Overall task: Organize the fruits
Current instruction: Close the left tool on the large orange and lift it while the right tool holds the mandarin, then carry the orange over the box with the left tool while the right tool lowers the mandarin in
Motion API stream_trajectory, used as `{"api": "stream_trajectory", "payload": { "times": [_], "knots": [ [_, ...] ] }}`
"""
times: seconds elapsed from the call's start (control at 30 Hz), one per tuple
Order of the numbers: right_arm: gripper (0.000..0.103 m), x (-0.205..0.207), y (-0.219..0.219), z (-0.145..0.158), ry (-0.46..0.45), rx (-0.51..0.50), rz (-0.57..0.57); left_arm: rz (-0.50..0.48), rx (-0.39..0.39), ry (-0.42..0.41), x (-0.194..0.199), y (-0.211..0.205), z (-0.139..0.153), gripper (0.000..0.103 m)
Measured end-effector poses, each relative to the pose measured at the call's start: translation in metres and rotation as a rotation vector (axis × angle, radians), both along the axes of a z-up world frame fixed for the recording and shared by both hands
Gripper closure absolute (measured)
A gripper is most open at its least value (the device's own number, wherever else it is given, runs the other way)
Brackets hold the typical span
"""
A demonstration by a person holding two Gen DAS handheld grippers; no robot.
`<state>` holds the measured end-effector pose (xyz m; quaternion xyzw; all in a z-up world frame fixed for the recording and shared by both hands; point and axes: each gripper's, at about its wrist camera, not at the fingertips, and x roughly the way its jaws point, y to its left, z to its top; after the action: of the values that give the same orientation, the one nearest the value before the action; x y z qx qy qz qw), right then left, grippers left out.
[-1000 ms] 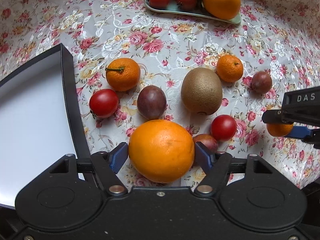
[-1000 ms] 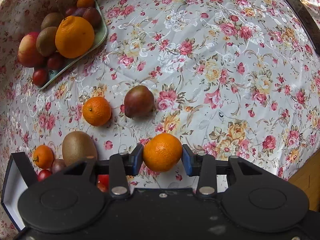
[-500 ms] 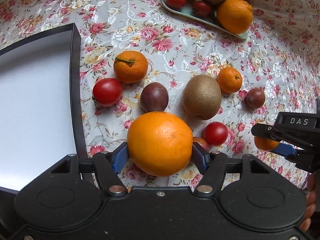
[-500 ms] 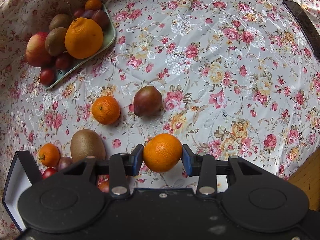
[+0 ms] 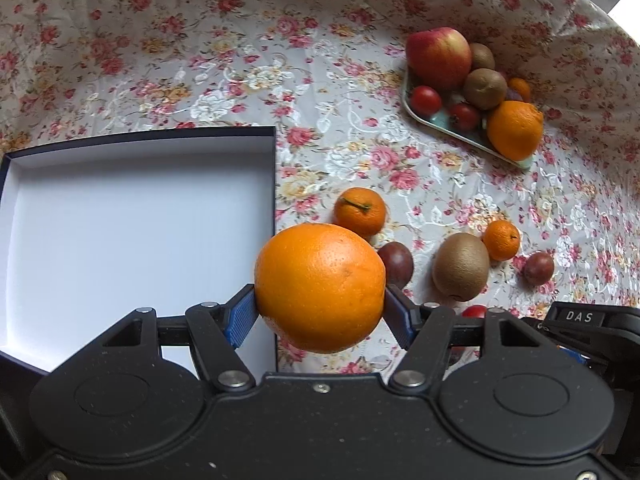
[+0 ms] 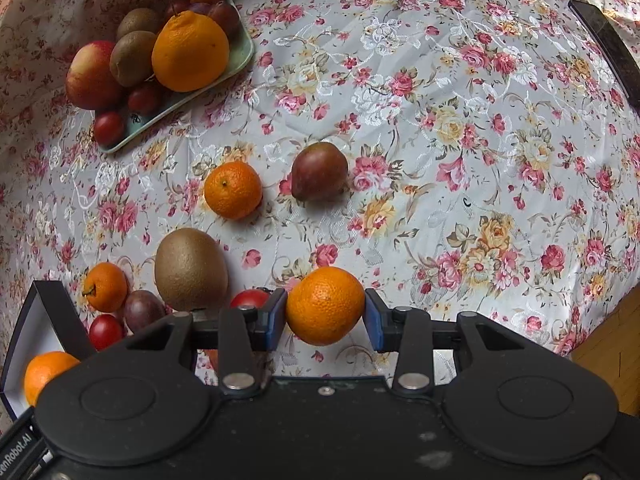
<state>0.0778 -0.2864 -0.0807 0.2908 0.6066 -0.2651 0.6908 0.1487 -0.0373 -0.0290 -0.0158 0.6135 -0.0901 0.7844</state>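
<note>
Lettering "DAS" (image 5: 579,315) is read at 4 o'clock; large orange (image 5: 320,287) is pinched by left claw (image 5: 320,316), mandarin (image 6: 325,305) by right claw (image 6: 326,318).

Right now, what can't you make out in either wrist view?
- Left wrist: the right gripper fingertips, hidden behind the left gripper body.
- Left wrist: a tomato, mostly hidden by the same body.
- Right wrist: the box interior, mostly cut off by the gripper body.
- Right wrist: the dark object, cut by the right edge.
</note>
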Motion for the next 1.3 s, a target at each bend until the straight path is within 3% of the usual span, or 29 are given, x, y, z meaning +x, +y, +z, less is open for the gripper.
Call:
{"api": "stream_trajectory", "payload": {
  "times": [0.47, 1.03, 1.3],
  "knots": [
    [0.062, -0.009, 0.032, -0.001, 0.007, 0.004, 0.018, 0.108, 0.050, 0.010, -0.011, 0.052, -0.001, 0.035],
    [0.062, -0.022, 0.091, 0.001, -0.006, 0.031, 0.082, 0.167, 0.078, 0.007, -0.035, 0.101, -0.010, 0.035],
    [0.062, -0.014, 0.144, 0.024, -0.111, 0.066, 0.157, 0.228, 0.095, -0.005, -0.037, 0.131, -0.013, 0.035]
  ]
}}
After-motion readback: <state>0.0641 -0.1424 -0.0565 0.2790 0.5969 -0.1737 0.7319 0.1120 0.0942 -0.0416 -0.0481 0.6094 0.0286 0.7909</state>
